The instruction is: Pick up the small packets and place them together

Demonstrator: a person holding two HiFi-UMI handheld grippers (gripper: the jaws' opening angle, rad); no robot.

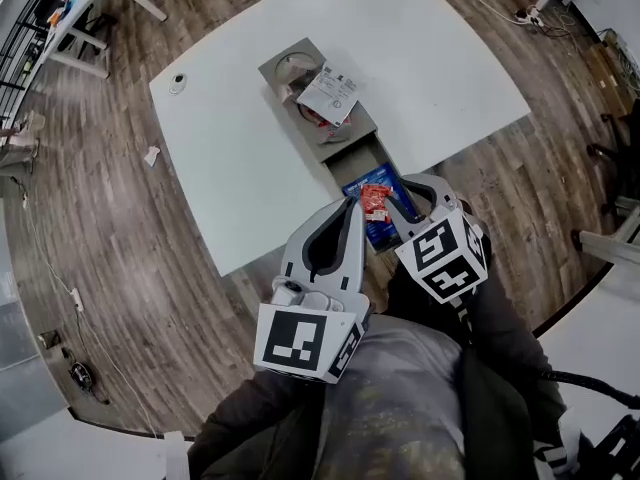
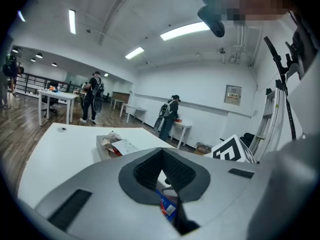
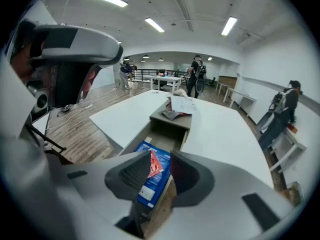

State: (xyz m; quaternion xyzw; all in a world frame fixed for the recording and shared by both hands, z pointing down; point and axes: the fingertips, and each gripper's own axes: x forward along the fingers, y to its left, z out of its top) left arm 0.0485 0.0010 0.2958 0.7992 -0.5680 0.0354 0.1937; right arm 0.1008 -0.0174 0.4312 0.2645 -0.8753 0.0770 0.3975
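While the right gripper has its fingers closed on a small red packet, the pinch looks to take one edge only; packet hangs just above the blue packet lying in the open drawer of the grey box on the white surface; left gripper has its fingers together at the tips, nothing between them, just beside the right one. Risk 1: the thin grip lets the red packet twist or slip before it is over the spot. Risk 2: the drawer seems to reach the surface edge, so an off-centre release may send it to the floor. Risk 3: the grippers are close, so they could knock each other or the drawer wall. More packets lie on the box top, apart from these two.
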